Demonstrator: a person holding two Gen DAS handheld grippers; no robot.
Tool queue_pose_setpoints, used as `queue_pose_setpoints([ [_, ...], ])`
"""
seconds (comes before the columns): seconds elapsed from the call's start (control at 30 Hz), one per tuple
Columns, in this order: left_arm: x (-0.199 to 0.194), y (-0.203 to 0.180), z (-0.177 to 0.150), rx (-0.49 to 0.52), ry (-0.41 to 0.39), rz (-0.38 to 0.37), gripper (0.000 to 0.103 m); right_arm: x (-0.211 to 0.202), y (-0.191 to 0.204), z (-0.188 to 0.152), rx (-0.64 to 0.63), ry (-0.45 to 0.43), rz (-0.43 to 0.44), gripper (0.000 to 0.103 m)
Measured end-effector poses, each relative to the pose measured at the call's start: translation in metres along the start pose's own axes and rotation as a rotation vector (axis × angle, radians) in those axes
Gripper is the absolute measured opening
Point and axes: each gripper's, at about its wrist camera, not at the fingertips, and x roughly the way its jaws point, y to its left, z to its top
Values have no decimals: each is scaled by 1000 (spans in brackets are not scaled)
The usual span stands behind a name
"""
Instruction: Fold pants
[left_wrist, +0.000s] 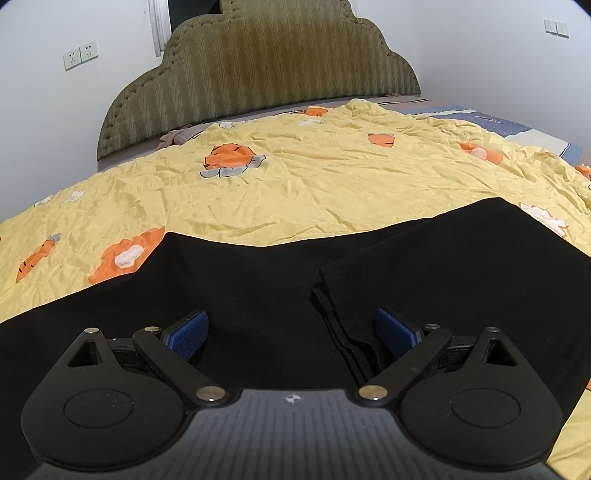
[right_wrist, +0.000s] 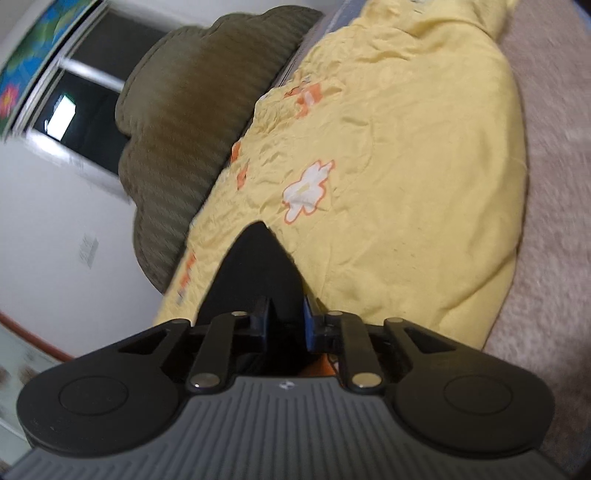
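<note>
Black pants (left_wrist: 258, 288) lie spread on a yellow quilt (left_wrist: 314, 177) on the bed. A folded layer with a hem edge (left_wrist: 332, 314) lies over the right part. My left gripper (left_wrist: 291, 332) is open just above the pants, its blue pads (left_wrist: 188, 332) wide apart, nothing between them. In the right wrist view my right gripper (right_wrist: 286, 325) is shut on a raised point of the black pants (right_wrist: 258, 266), held above the quilt (right_wrist: 406, 184). That view is tilted and blurred.
A padded olive headboard (left_wrist: 258, 74) stands at the far end of the bed, with white walls and sockets (left_wrist: 79, 55) beside it. A blue patterned sheet (left_wrist: 517, 129) shows at the far right. Beige carpet (right_wrist: 554, 221) lies beyond the quilt's edge. A window (right_wrist: 85, 92) is at the left.
</note>
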Motion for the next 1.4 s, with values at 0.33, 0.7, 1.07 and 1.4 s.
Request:
queue_pose_setpoints([
  [0.33, 0, 1, -1, -5, 2, -3, 98, -31, -9, -5, -9, -25, 37, 50],
  [0.7, 1, 1, -1, -7, 3, -4, 98, -40, -25, -17, 292, 0, 207, 63],
  [1.07, 1, 1, -1, -6, 2, -4, 98, -6, 5, -14, 197, -37, 169, 70],
  [1.4, 0, 2, -1, -6, 1, -10, 98, 7, -6, -20, 258, -114, -23, 10],
])
